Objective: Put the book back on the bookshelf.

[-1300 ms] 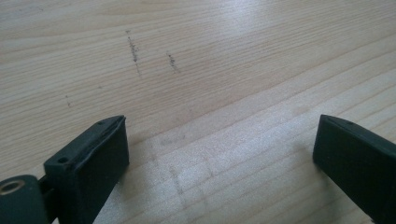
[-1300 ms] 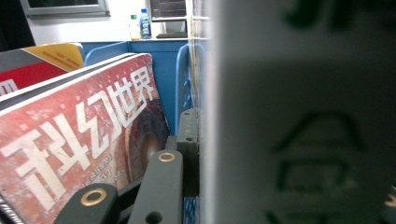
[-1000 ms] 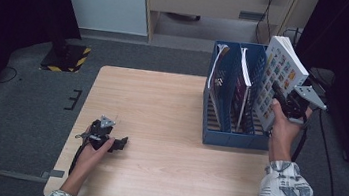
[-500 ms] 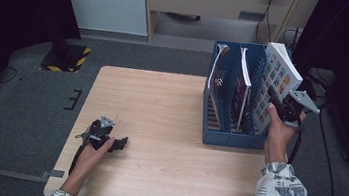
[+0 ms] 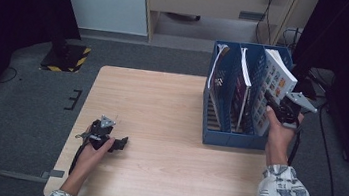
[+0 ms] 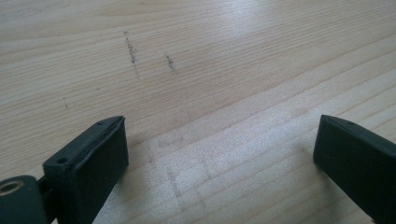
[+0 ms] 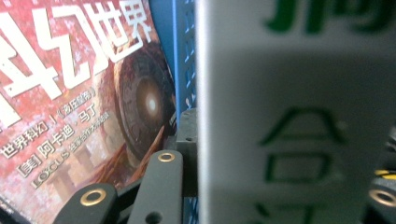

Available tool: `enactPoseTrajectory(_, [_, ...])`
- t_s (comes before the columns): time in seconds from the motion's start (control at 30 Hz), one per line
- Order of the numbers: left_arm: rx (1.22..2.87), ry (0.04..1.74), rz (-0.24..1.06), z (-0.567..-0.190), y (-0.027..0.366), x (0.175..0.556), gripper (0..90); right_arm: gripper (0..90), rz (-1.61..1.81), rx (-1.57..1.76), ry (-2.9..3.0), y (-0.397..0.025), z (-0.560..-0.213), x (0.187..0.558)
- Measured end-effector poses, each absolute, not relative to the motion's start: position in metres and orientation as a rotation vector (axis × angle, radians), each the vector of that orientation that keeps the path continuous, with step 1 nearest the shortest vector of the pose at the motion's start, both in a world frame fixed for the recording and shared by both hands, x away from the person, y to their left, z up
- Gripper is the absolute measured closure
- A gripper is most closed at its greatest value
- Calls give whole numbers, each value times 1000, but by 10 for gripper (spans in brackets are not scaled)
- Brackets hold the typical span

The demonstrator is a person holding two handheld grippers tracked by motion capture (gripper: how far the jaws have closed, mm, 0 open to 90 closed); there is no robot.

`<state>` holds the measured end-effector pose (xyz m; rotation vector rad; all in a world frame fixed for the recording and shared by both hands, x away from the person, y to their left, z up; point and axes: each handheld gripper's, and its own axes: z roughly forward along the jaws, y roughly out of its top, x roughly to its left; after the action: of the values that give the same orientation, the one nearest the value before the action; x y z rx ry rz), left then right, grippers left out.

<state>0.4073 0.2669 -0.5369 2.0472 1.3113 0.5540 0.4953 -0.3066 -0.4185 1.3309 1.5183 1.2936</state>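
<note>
A blue file rack (image 5: pixel 228 137) stands at the table's right side with three compartments. My right gripper (image 5: pixel 273 106) is shut on a white book with colourful pictures (image 5: pixel 276 83), whose lower part is in the right compartment and whose top tilts right. In the right gripper view the white cover with green characters (image 7: pixel 289 116) sits against one finger (image 7: pixel 187 135), beside a red-covered book (image 7: pixel 84 93) and a blue divider (image 7: pixel 184 56). Near the table's front left, my left gripper (image 5: pixel 121 144) rests on the wood. It is open (image 6: pixel 219 140) with nothing between its jaws.
Books also fill the middle compartment (image 5: pixel 241 93) and the left compartment (image 5: pixel 217 78). The wooden table (image 5: pixel 161 106) is bare between the rack and the left hand. A yellow-and-black striped base (image 5: pixel 66 57) lies on the floor at the back left.
My right gripper has moved down and slightly left, lowering the white book deeper into the rack's right compartment. The left gripper has not moved.
</note>
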Motion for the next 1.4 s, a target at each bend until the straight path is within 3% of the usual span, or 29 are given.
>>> enactPoseTrajectory(1.07, [2052, 1306, 555, -537, 266, 408, 27, 695, 1354, 1258, 1583, -311, -405, 483])
enactPoseTrajectory(1.4, [2052, 1305, 552, -537, 266, 408, 28, 733, 1329, 1258, 1507, -311, -402, 481])
